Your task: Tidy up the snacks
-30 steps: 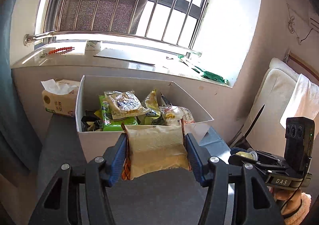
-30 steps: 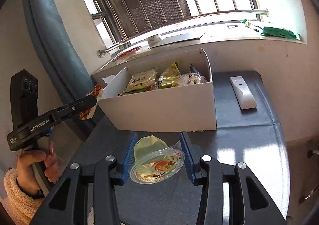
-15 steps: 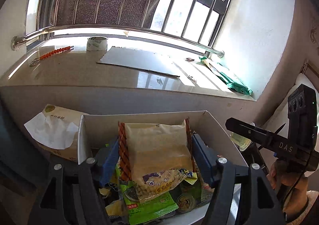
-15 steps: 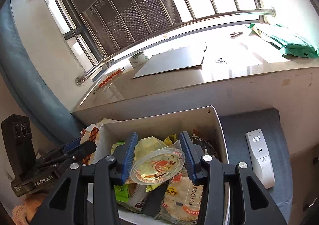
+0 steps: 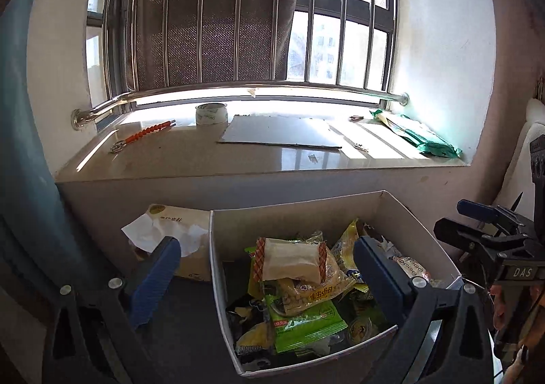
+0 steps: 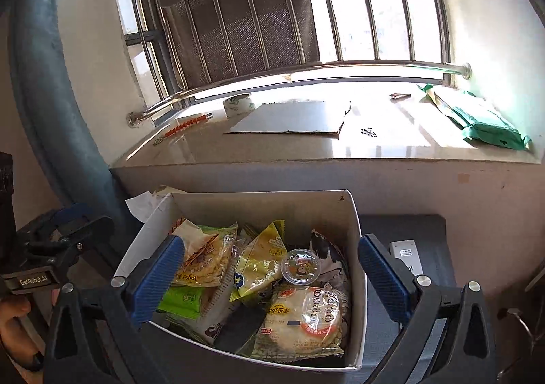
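Note:
A white box [image 5: 415, 224] [image 6: 356, 224] full of snack packets stands below the window sill. A tan packet with red striped ends [image 5: 291, 259] lies on top of the pile, and it shows at the box's left side in the right wrist view [image 6: 199, 244]. A small round jelly cup [image 6: 301, 270] lies in the box among the packets. My left gripper [image 5: 267, 276] is open and empty above the box. My right gripper [image 6: 270, 276] is open and empty above the box.
A tissue box [image 5: 170, 234] stands left of the white box. A white remote [image 6: 405, 256] lies on the dark table [image 6: 429, 234] to the right. The sill [image 5: 204, 159] holds tape, cardboard and a green bag [image 6: 483, 121].
Both grippers opened. The tan packet dropped from my left gripper into the box. The jelly cup dropped from my right gripper into the box.

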Demonstrator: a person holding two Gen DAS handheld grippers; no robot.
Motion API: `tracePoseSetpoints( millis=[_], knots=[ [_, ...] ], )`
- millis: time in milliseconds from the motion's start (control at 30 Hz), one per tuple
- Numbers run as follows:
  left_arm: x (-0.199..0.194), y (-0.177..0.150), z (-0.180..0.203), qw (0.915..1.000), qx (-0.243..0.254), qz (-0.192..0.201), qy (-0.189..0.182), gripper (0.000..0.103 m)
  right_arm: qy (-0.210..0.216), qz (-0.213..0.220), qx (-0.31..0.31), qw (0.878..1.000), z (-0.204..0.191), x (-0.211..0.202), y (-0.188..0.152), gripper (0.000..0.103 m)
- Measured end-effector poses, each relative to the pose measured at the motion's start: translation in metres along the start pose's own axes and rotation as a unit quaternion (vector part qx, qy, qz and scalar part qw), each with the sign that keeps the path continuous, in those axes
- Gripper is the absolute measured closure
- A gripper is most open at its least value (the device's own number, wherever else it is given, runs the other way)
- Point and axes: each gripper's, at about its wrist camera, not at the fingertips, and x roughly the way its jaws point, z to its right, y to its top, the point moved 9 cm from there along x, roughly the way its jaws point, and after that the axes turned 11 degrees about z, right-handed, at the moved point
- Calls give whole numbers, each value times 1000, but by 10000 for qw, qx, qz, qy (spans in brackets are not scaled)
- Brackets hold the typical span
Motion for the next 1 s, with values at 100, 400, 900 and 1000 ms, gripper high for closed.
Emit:
tracePoseSetpoints(
  millis=[100, 400, 900, 1000],
  knots=[
    [-34, -7, 5, 9995, -72, 297, -34, 0, -149, 382, -536, 9977, -19, -33, -1, 0],
    [-113, -39, 36, 9989, -332, 176, -279, 0, 300, 629, -101, 9975, -41, -124, -23, 0],
    [-215, -92, 70, 9984, -418, -4, -386, 0, 99, 362, -262, 9990, -63, -224, -88, 0],
    [-220, -96, 72, 9985, -410, -6, -351, 0, 113, 433, -306, 9985, -67, -229, -90, 0]
  ],
)
